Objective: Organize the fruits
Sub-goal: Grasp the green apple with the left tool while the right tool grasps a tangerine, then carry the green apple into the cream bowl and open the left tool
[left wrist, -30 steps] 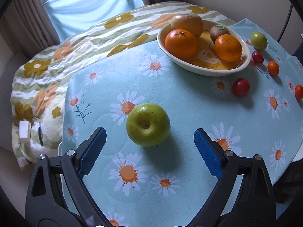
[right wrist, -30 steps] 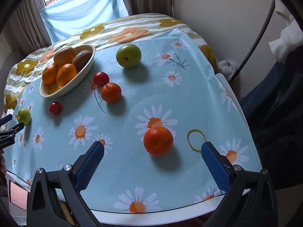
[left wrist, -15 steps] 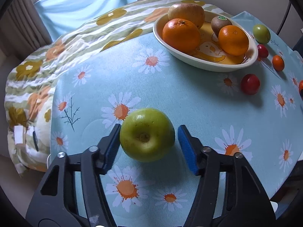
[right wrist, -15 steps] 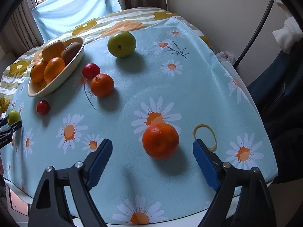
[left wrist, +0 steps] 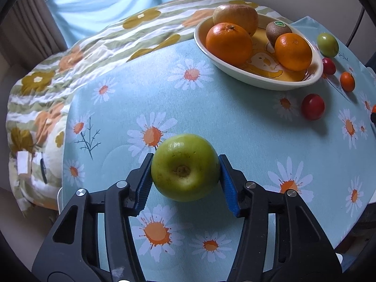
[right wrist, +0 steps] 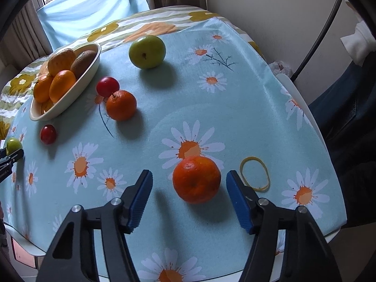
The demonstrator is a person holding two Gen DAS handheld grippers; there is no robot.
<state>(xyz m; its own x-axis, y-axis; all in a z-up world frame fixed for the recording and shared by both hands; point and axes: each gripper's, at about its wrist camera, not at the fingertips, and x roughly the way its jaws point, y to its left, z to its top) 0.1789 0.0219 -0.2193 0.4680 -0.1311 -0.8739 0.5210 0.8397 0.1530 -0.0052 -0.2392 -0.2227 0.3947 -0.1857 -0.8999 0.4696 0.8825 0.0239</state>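
In the left wrist view my left gripper [left wrist: 185, 168] is shut on a green apple [left wrist: 185, 166], both blue pads pressed to its sides, low over the daisy tablecloth. The cream bowl [left wrist: 258, 83] with two oranges, a kiwi and a pale apple sits at the far right. In the right wrist view my right gripper [right wrist: 189, 183] is open, its fingers on either side of an orange [right wrist: 196, 178] that rests on the cloth, with gaps on both sides. The left gripper with its apple [right wrist: 13, 145] shows at the left edge.
Loose on the cloth are a second green apple [right wrist: 147, 51], another orange [right wrist: 121, 105] and two red fruits [right wrist: 107, 86] [right wrist: 48, 134]. A yellow rubber band [right wrist: 255, 173] lies just right of my right gripper. The table edge is close in front.
My left gripper moved forward and closed on the green apple. My right gripper came down around the orange and its fingers narrowed, still open.
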